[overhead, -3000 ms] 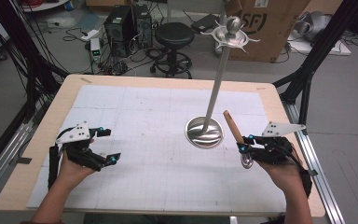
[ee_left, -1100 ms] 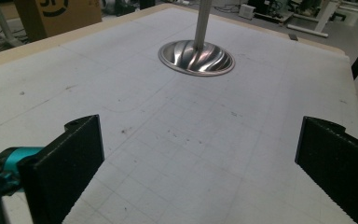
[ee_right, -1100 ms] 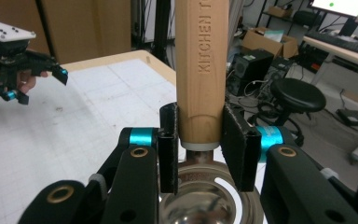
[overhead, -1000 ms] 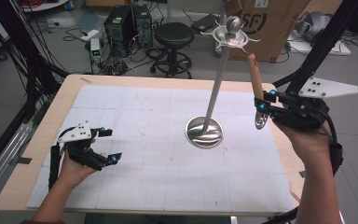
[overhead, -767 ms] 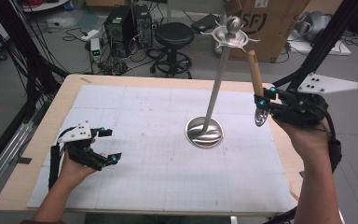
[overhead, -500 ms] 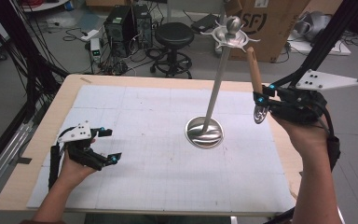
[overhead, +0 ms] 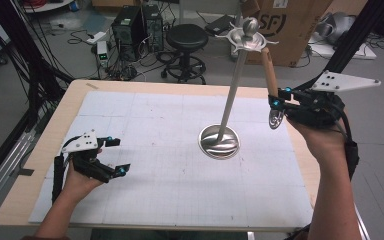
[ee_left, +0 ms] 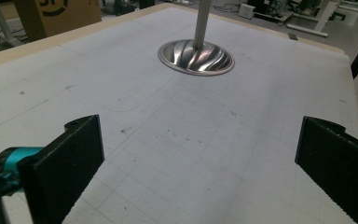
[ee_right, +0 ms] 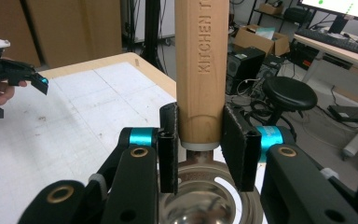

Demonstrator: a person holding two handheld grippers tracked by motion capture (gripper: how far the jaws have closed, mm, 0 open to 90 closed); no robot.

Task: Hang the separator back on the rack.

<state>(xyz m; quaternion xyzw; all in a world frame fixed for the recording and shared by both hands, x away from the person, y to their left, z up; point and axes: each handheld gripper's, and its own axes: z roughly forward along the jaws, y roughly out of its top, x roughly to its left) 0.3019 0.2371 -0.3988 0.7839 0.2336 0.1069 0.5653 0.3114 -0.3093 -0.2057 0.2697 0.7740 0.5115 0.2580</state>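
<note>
Standing clamped, ladle (ee_right: 201,70), right hand-held gripper (ee_right: 199,148)

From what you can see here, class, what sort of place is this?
Probably a lab or workshop: desktop computers and loose cables on the floor, a cardboard box, and a monitor desk.

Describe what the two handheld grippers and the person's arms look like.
Both the left gripper and the right gripper are black linkages with blue joint accents and ribbed black jaws. Each carries a pale three-cornered plate with dark dots on top. A black strap wraps the right forearm. No sleeves are visible.
</note>
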